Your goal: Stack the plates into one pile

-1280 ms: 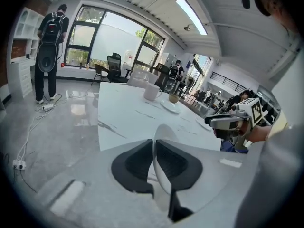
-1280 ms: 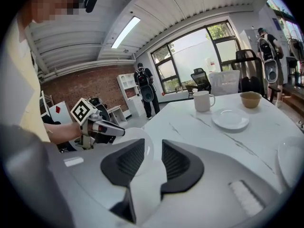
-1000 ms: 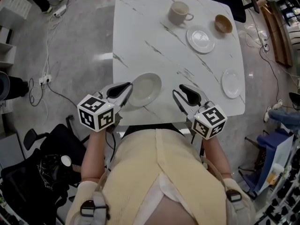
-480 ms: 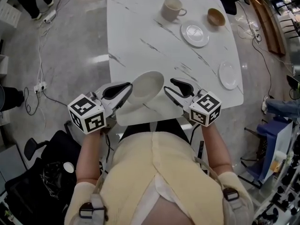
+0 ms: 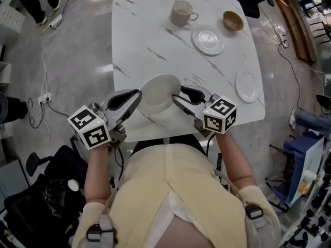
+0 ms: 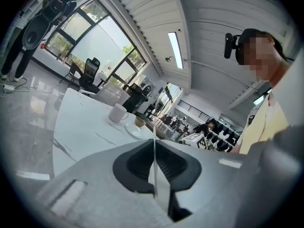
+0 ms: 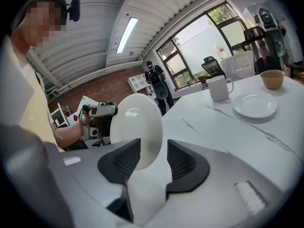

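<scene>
A square white marble table (image 5: 150, 40) fills the upper middle of the head view, with grey floor and trailing cables around it. Its near edge is partly hidden behind the two grippers and the person's pale yellow top. A white plate (image 5: 159, 92) is held tilted above the near part of the table, clear of the marble. It covers the surface beneath it, and its left rim disappears into the left gripper (image 5: 135, 95). That gripper's jaws are closed tight on the rim. In the left gripper view the plate shows only edge-on, as a thin white line between the dark pads. The right gripper (image 5: 178, 94) sits at the plate's right side with its jaws spread wide. They have just been opening, and the rim stands between them with a gap at each pad, so they grip nothing. A second plate (image 5: 208, 40) lies flat on the far right part of the table. A third, smaller plate (image 5: 247, 86) lies close to the right edge. A cream mug (image 5: 181, 13) and a small brown bowl (image 5: 232, 20) stand near the far edge, apart from each other. The left half and the middle of the table are bare marble, leaving open room between the held plate and the far plates.
</scene>
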A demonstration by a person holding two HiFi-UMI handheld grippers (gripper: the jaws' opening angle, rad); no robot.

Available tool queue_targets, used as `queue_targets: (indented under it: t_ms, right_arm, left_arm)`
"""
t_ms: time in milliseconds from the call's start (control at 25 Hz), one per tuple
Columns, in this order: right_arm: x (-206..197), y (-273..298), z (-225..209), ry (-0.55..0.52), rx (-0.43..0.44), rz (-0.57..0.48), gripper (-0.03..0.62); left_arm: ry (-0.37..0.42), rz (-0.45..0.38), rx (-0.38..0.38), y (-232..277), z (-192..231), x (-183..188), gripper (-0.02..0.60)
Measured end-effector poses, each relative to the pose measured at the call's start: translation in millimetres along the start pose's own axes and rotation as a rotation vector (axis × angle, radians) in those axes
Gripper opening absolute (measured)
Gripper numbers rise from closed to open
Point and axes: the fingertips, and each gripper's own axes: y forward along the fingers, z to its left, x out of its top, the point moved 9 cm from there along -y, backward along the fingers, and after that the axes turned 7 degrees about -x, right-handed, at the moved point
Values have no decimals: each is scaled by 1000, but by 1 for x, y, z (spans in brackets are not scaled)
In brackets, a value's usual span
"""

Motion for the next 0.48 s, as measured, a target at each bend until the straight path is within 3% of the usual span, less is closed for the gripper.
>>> queue_targets:
  t_ms: [160,280,480]
  right_arm:
    - [7,-12,-13,18,1,-17,150]
    - [13,-20,-24,34,-18,-39,93]
    - [21,-32,-41,49,-49,-54,77]
  left_arm:
    - [1,-16,-10,16,-5,5,9]
    - [-17,-31,-14,27,-3,7,9]
    - [-28,-40,0,48,2,12,9]
